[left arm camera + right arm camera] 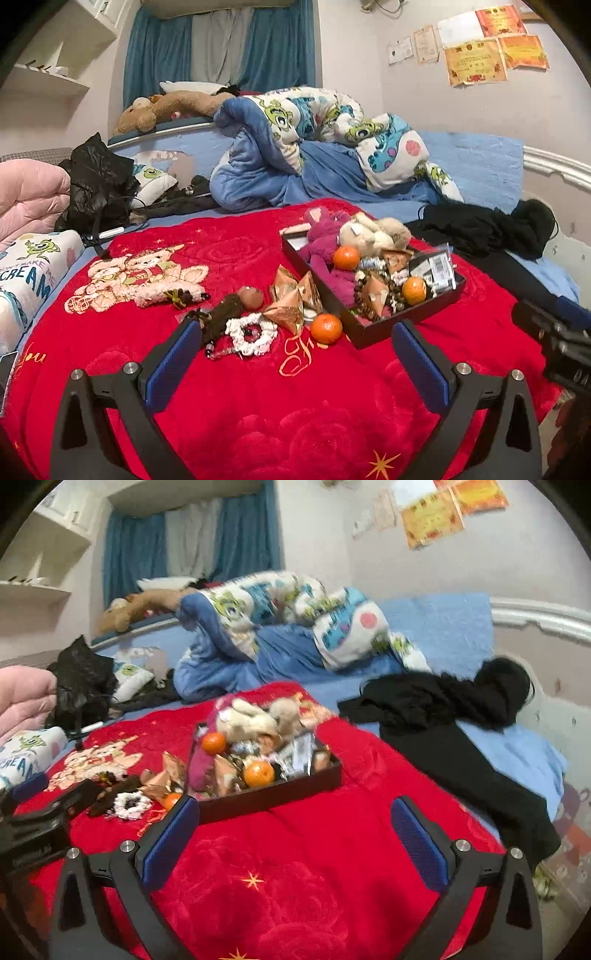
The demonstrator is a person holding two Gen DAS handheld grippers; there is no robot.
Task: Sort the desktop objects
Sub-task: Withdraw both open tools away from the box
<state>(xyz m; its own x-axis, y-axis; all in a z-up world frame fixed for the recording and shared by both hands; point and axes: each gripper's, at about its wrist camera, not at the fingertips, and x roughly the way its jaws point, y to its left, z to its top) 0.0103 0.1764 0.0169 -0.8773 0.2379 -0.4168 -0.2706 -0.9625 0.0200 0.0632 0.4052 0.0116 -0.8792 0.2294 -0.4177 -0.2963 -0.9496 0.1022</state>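
- Tangerine [325,328] sits loose on the red blanket [258,406], just beside the near-left corner of the dark tray [406,317]; two more tangerines already lie inside w/ plush toys and packets.
- My left hand-held gripper [295,354] hovers wide open, empty, pointed at the loose pile; the fruit is a bit ahead, between the pad lines.
- My right hand-held gripper [295,830] also spread open, nothing in it, aimed at the tray's near wall; view is blurred.
- Handling, my guess: fruit is light, round, soft-skinned, so it prob. rolls on the plush blanket. Take it across the widest part, gentle squeeze, no crushing.
- Other loose bits: gold foil packets [291,299] touching each other just behind the fruit, white crocheted ring [251,334] to its left, brown item and bead string beside that. Packets look crinkly and light, ring floppy; pinch by an edge.
- Edges: tray wall is low but stiff, so lift over it, don't drag. Tray looks crowded; front-left interior seems the freest spot.
- Room: open blanket near me on both sides. Black clothes [461,716] lie well apart to the right; bedding heap behind the tray.
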